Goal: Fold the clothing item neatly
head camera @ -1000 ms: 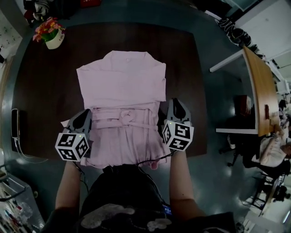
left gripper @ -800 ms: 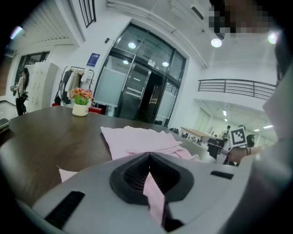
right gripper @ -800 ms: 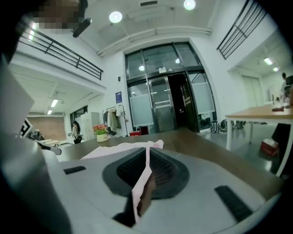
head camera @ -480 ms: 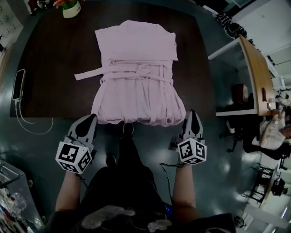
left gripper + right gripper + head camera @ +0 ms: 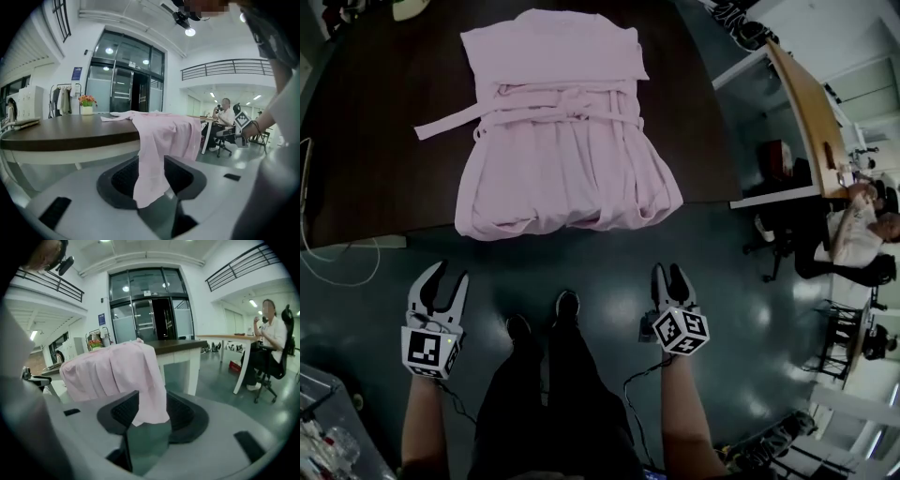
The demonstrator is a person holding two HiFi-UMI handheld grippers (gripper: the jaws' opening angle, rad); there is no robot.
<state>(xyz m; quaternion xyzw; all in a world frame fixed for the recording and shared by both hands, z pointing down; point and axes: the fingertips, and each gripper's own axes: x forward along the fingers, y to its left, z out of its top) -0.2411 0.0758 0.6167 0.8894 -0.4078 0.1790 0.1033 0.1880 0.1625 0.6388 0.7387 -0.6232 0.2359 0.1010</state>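
Left claw (image 5: 445, 274) and right claw (image 5: 668, 272) opened, leaving robe (image 5: 558, 159).

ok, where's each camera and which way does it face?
Head view: on the head, looking steeply down at the robe on the table; shows forearms, legs, left tongs, right tongs.
Left gripper view: on the left tongs, facing the table edge; tongs just opened, nothing between.
Right gripper view: likewise on the right tongs; just opened, empty.
Shared: all show the robe overhanging the table.
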